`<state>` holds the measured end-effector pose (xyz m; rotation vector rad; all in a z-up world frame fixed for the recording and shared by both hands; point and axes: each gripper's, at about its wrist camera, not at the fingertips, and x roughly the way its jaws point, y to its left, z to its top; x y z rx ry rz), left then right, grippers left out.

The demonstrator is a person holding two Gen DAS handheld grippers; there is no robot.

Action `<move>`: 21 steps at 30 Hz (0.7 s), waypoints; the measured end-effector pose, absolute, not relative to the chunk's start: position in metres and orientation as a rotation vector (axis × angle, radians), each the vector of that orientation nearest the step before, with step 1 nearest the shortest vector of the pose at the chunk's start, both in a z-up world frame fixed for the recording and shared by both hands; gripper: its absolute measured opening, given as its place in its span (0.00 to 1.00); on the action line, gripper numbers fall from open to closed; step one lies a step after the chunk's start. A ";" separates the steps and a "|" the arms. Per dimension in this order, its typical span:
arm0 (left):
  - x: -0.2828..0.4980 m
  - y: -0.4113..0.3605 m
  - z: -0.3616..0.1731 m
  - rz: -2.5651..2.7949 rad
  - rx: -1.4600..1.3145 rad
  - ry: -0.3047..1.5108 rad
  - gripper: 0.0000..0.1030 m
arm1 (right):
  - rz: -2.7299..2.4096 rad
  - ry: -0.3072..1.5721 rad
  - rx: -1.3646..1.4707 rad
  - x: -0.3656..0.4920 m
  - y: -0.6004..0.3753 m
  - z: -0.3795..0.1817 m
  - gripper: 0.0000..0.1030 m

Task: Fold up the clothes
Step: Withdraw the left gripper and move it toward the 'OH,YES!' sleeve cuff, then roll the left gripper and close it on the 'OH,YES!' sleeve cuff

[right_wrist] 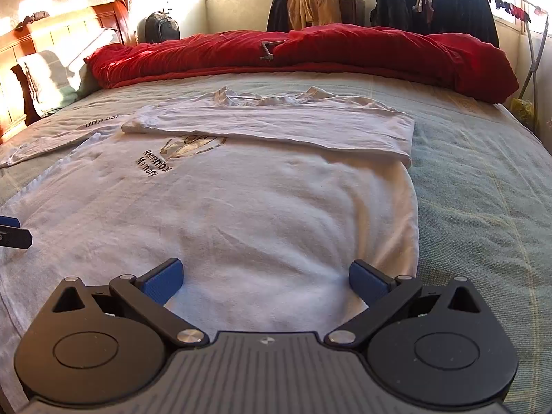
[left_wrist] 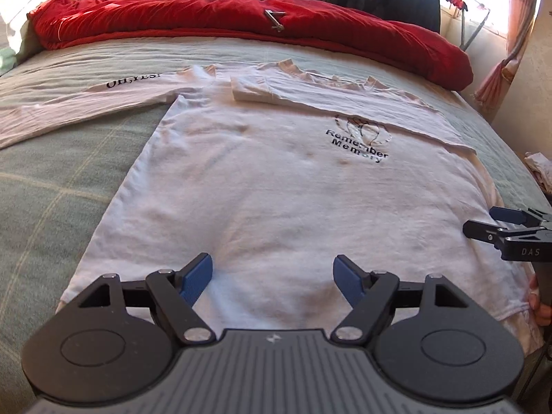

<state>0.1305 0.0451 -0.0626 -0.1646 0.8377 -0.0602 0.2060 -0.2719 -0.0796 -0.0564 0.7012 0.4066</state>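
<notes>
Far left on the bed (left_wrist: 51, 186) lies one long sleeve (left_wrist: 69, 100) of the white shirt (left_wrist: 276, 189), stretched out flat with "OH,YES!" printed on it. The shirt itself is spread front-up across the middle of the bed, hem nearest. Left tongs (left_wrist: 272, 276) hover over the near hem, pads wide apart, nothing between them. The other sleeve (right_wrist: 276, 124) is folded across the chest. Right tongs (right_wrist: 265, 279) sit near the shirt's right edge, also spread wide and gripping nothing. A red duvet (right_wrist: 345, 55) is bunched along the far side.
</notes>
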 end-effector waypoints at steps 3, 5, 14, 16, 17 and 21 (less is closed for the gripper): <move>0.122 0.055 -0.057 -0.071 -0.214 0.846 0.75 | 0.403 0.701 -0.059 0.205 -0.271 -0.079 1.00; 0.121 0.067 -0.049 -0.073 -0.262 0.854 0.75 | 0.401 0.704 -0.060 0.204 -0.271 -0.078 1.00; 0.135 0.213 -0.010 0.152 -0.644 0.635 0.72 | 0.419 0.710 0.088 0.205 -0.285 -0.068 1.00; 0.137 0.255 -0.013 0.243 -0.740 0.585 0.67 | 0.436 0.710 0.141 0.207 -0.289 -0.067 1.00; 0.137 0.275 -0.016 0.292 -0.786 0.559 0.62 | 0.442 0.711 0.159 0.209 -0.290 -0.067 1.00; 0.132 0.346 -0.043 0.427 -1.011 0.443 0.51 | 0.422 0.704 0.132 0.215 -0.279 -0.069 1.00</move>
